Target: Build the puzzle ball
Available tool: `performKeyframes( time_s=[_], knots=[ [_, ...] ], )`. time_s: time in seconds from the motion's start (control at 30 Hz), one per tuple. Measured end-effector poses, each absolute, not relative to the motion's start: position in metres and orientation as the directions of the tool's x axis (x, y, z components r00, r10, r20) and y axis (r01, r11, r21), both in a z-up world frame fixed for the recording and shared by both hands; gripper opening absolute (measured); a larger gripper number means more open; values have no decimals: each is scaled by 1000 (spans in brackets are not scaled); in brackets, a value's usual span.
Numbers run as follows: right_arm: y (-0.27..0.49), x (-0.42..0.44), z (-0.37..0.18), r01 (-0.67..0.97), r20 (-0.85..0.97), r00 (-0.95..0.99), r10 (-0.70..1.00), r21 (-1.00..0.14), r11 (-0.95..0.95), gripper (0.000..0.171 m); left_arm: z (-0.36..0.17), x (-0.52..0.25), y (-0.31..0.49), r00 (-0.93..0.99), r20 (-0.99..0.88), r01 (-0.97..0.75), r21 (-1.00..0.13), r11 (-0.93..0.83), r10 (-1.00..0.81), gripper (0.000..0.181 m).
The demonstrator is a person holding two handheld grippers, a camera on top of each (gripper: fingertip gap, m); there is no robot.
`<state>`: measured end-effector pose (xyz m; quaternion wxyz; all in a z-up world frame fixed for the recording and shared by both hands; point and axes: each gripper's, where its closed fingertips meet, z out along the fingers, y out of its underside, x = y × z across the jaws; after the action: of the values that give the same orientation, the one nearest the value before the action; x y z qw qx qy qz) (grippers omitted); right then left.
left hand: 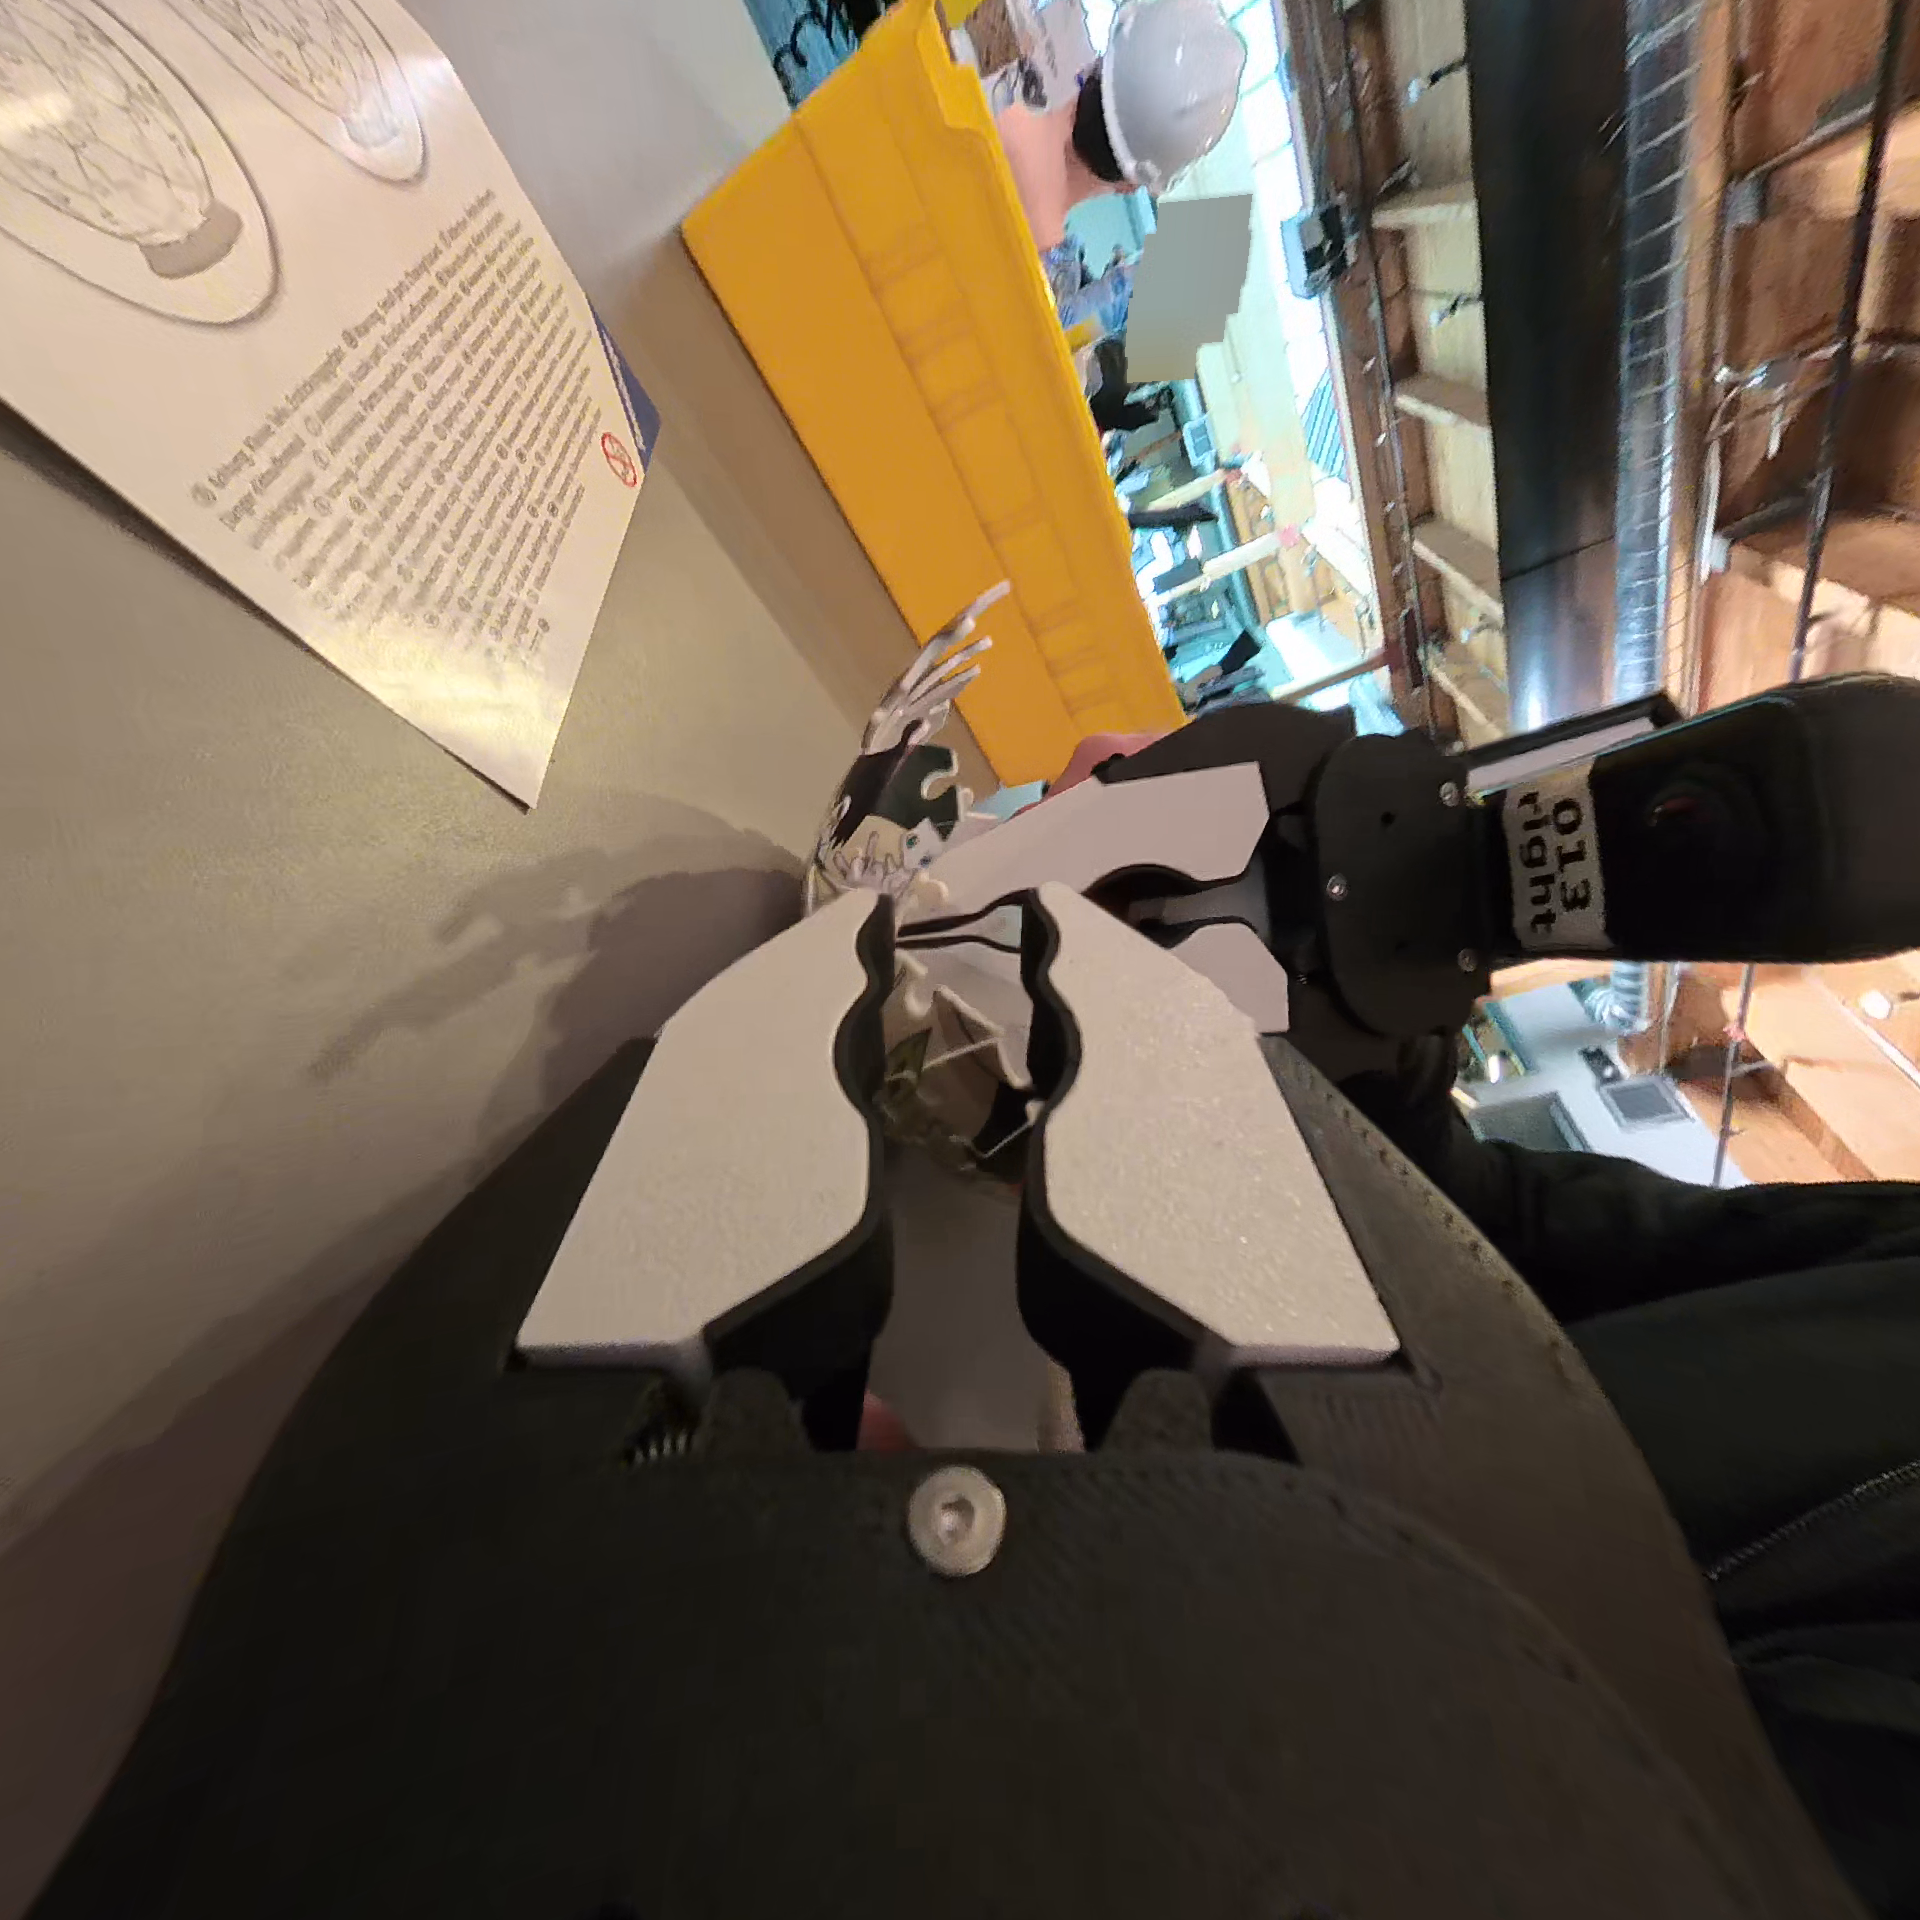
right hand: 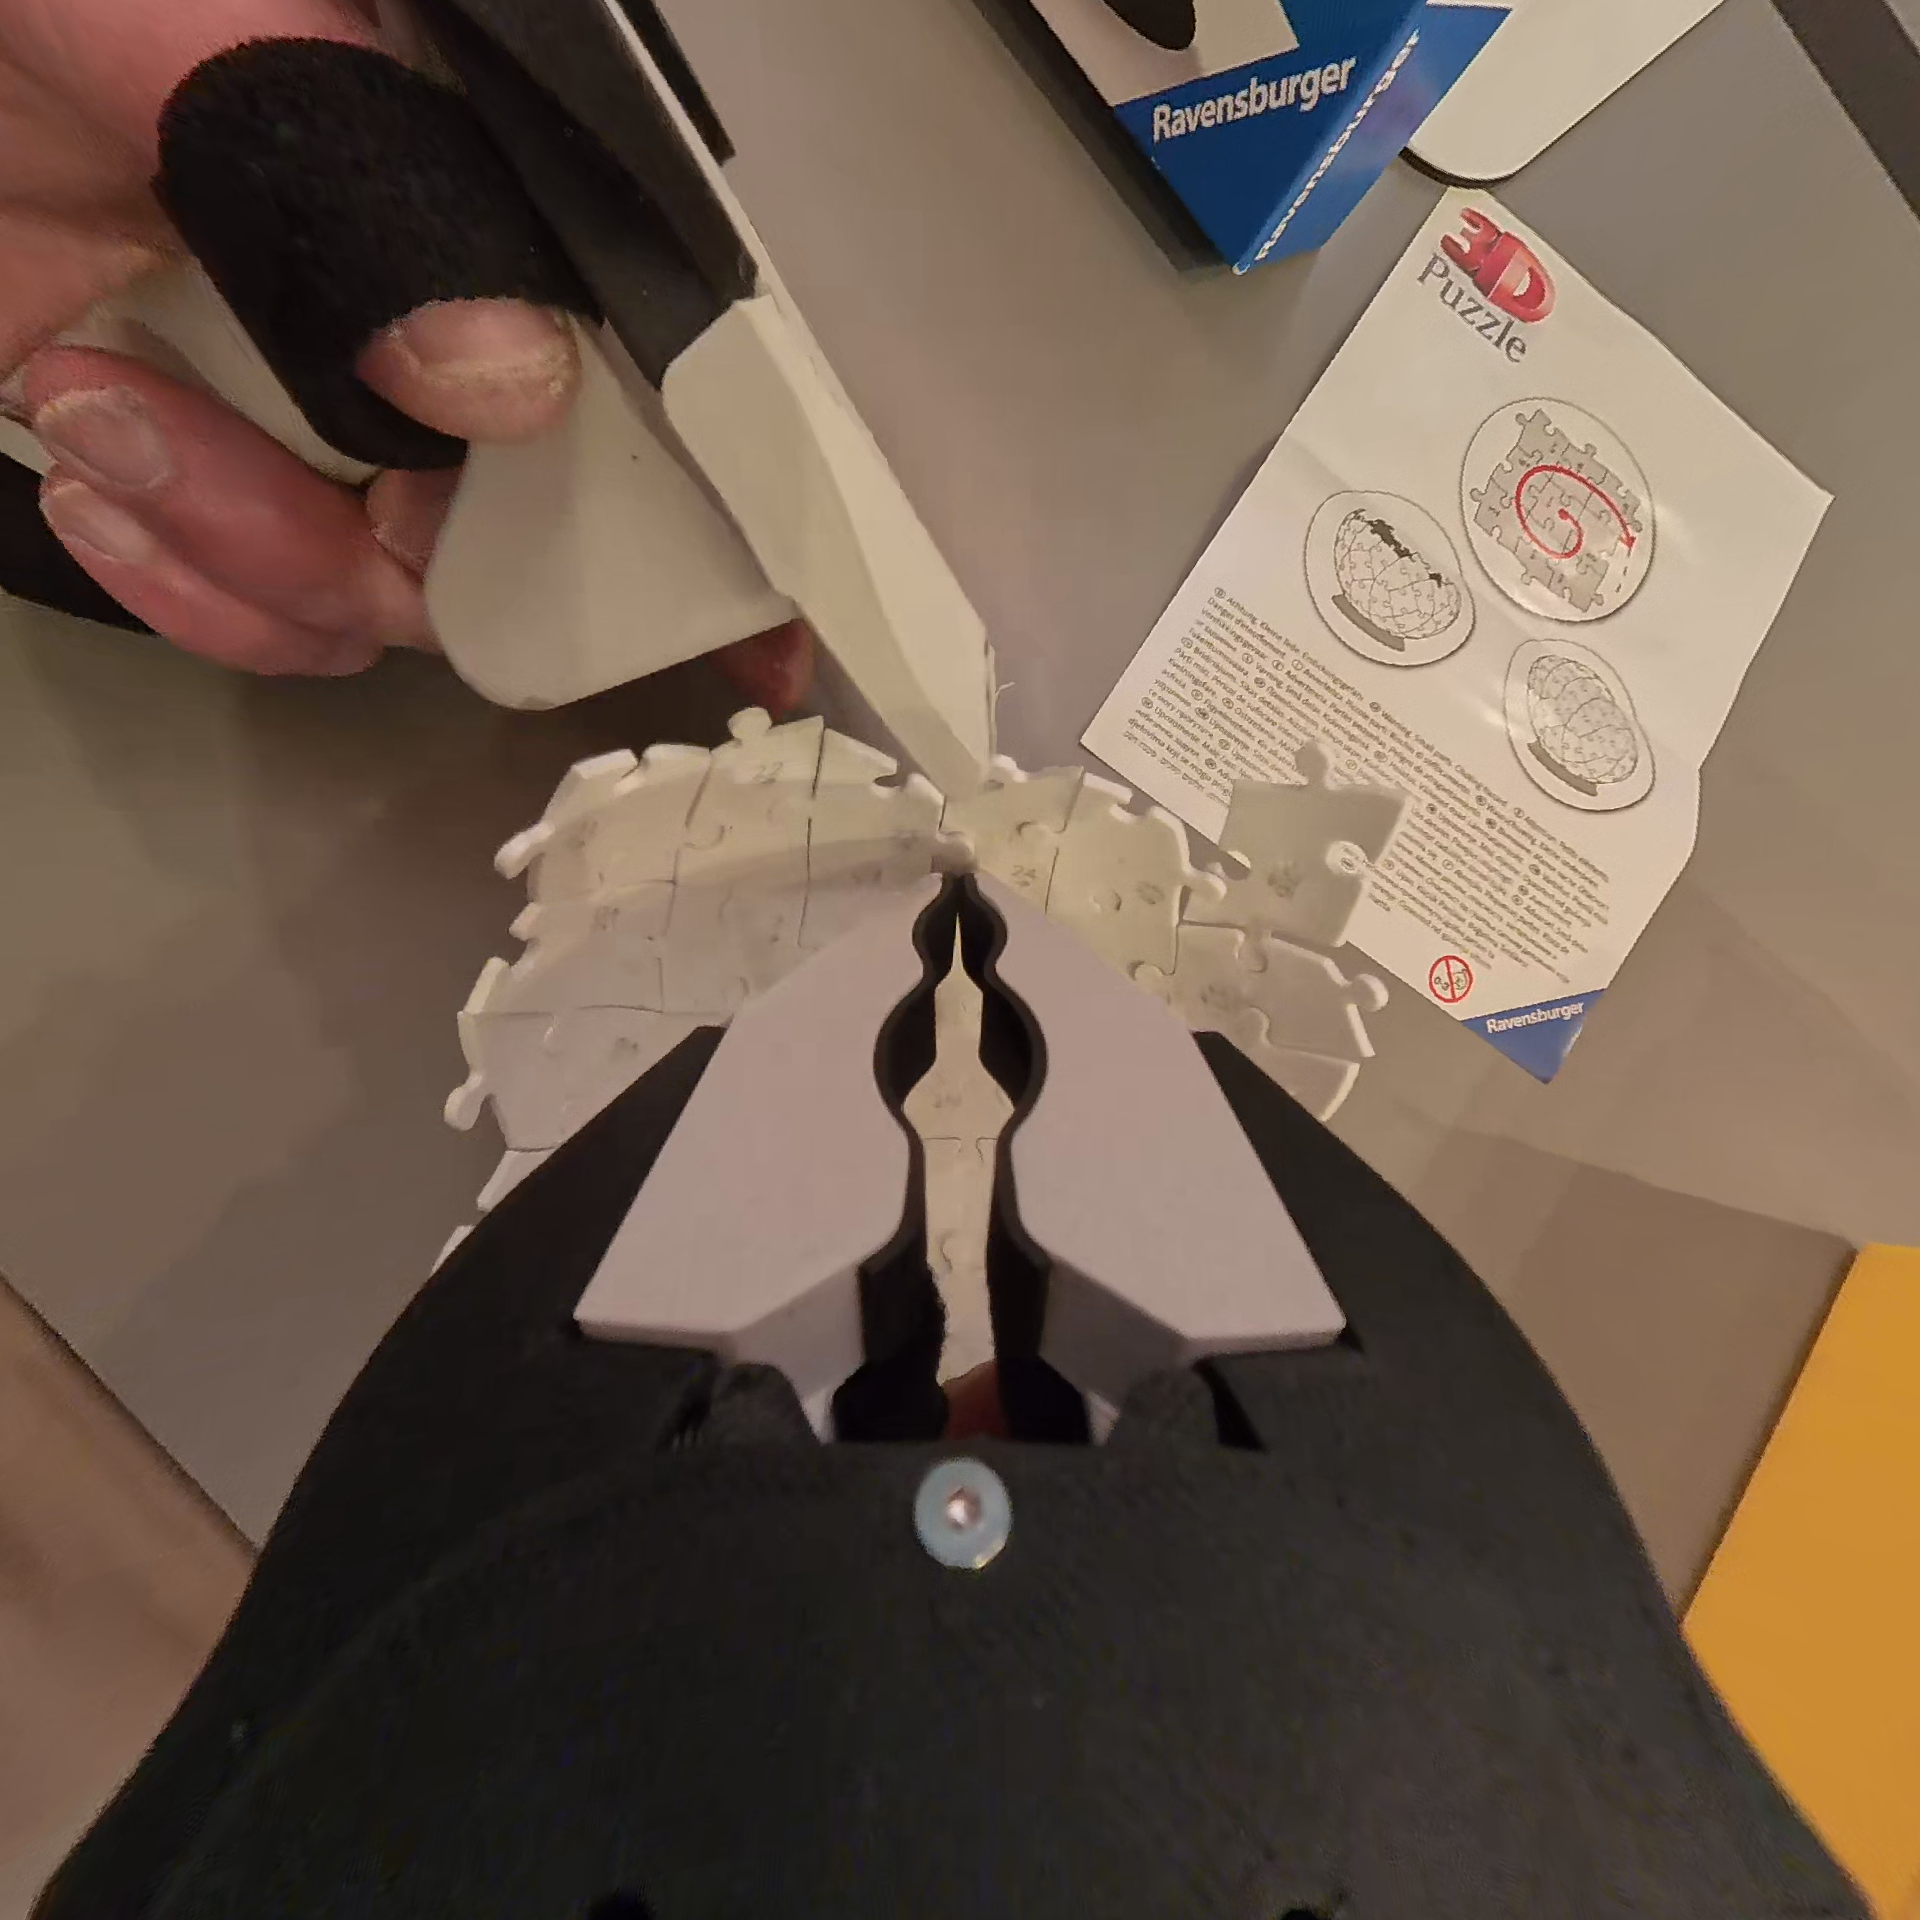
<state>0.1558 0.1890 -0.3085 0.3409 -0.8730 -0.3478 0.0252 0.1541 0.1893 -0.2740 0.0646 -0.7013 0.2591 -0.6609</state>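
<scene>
The right gripper [right hand: 961, 894] has its fingers drawn in narrow, the tips pinching the upper rim of the half-built puzzle ball [right hand: 748, 883], right at the seam where two rows of curved white pieces meet. The left gripper [right hand: 951, 764] comes in from the other side, its white tip pressed against that same rim; in its own view there is a clear gap between its fingers [left hand: 769, 1122] with part of the shell's printed side and edge tabs between them, and I cannot tell whether they actually clamp it.

The shell rests on the grey bench [right hand: 260, 914], open like a bowl, its plain numbered inside facing the right wrist view. One piece [right hand: 1304, 862] stands proud at the shell's far edge, tilted and not yet seated flush. The instruction sheet [right hand: 1475, 644] lies flat just beyond it, the blue puzzle box [right hand: 1278, 135] farther back and a yellow bin [left hand: 935, 395] off to the side.

This looks like the joining step: the assembly is steadied from two sides while a seam along the rim is closed. I'd put the build at around half done. Next, I'd say, comes a gentle squeeze along the seam with the shell braced, then pressing that raised piece down until its tabs lock; too much force could pop neighbouring pieces apart.
</scene>
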Motion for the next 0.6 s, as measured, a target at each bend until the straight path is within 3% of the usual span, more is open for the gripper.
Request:
performKeyframes(
  time_s=[0.43,0.6],
  knots=[
    [194,157,-304,547,179,783,596,-655,-522,0,-268,159,192,-45,922,-210,-385,-899,-385,16],
    [195,156,-301,542,181,784,593,-665,-514,0,-269,160,192,-28,925,-204,-376,-904,-379,4]
  ],
)
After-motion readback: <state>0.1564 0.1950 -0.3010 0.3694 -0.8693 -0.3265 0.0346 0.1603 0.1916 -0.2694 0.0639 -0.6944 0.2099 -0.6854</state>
